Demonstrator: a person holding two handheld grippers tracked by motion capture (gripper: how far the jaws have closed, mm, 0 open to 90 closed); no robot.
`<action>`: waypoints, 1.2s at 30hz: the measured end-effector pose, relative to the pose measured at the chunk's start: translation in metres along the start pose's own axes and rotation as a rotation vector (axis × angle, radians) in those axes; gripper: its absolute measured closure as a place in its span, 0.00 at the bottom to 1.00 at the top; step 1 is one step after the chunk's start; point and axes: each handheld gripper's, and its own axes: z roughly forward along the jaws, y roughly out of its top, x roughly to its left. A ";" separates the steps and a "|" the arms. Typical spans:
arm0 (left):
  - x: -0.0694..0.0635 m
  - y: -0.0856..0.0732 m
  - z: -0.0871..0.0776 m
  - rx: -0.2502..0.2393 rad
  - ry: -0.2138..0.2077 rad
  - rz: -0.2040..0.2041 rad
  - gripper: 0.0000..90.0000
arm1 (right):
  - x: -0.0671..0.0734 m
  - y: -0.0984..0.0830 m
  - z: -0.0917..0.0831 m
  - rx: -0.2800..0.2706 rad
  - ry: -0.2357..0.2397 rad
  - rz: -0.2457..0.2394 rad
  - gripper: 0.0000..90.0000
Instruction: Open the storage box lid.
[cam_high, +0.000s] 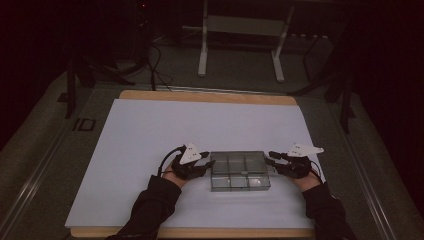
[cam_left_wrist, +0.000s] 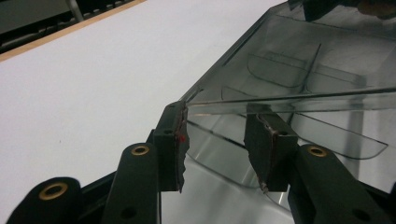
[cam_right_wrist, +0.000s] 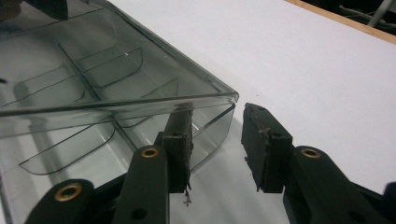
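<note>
A smoky clear plastic compartment box lies on the white sheet near the table's front. My left gripper is at its left end and my right gripper at its right end. In the left gripper view the box's lid has its near edge running just over the tips of my open left gripper, with the tray's corner between the jaws. In the right gripper view the box has its lid corner above my open right gripper. One of its jaws is under the lid, the other outside the wall with a gap.
The white sheet covers a wooden board and stretches wide behind and left of the box. Beyond the table stand a white-legged frame and dark cables on the floor. Dark sleeves come in from the bottom edge.
</note>
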 end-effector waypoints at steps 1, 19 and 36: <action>0.000 0.000 0.001 -0.002 -0.004 0.003 0.68 | 0.000 0.000 0.000 -0.001 -0.001 -0.001 0.70; 0.007 0.003 0.004 -0.036 0.013 -0.020 0.77 | 0.002 0.011 0.013 -0.015 -0.011 -0.033 0.75; 0.008 0.006 0.009 -0.074 0.083 -0.055 0.86 | -0.002 0.013 0.015 -0.048 -0.051 0.002 0.87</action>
